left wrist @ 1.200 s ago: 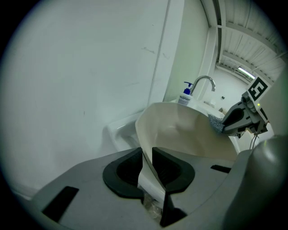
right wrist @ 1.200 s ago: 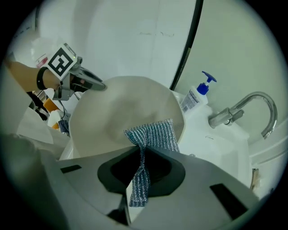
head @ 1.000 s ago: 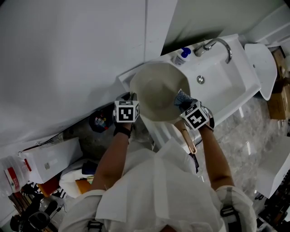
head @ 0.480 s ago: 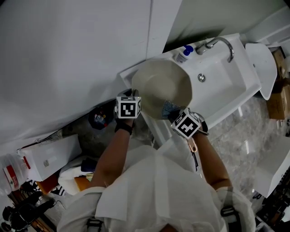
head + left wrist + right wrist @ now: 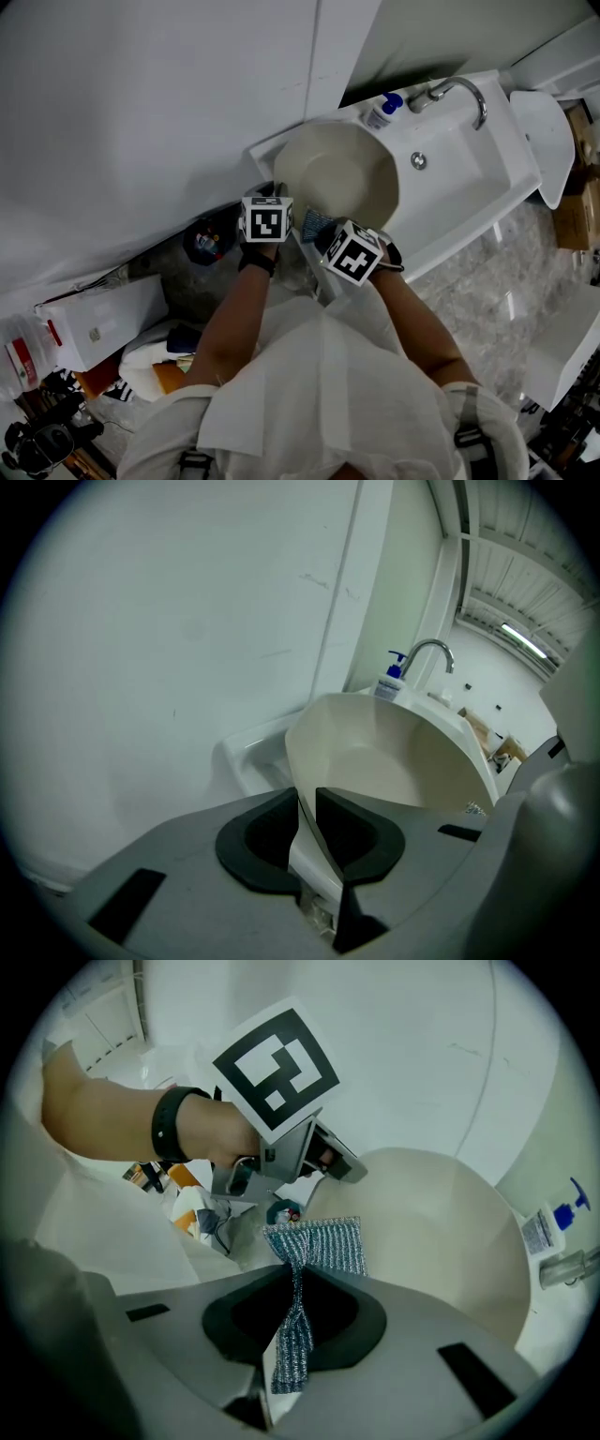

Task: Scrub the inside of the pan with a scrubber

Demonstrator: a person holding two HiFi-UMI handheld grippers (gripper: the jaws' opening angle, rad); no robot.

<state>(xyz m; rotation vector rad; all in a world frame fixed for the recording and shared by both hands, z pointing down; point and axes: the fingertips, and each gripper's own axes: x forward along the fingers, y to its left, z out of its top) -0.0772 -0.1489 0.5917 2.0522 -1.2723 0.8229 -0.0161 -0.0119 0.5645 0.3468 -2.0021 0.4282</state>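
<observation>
a washing corner: white sink (image 5: pixel 455 164), faucet (image 5: pixel 457 83), soap bottle (image 5: pixel 382 111).

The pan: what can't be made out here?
Near rim of the pan, head view: covered by the left tongs and right tongs.
Most of the scrubber, head view: under the right tongs' marker cube.
Whether scrubber touches pan, right gripper view: the scrubber covers that spot.
Label on the bottle: too small.

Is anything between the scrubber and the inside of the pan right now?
Nothing visible. The scrubber, pinched in the right gripper jaws, sits at the near rim of the pan, whose inside is bare. The left gripper clamps the rim off to one side.
</observation>
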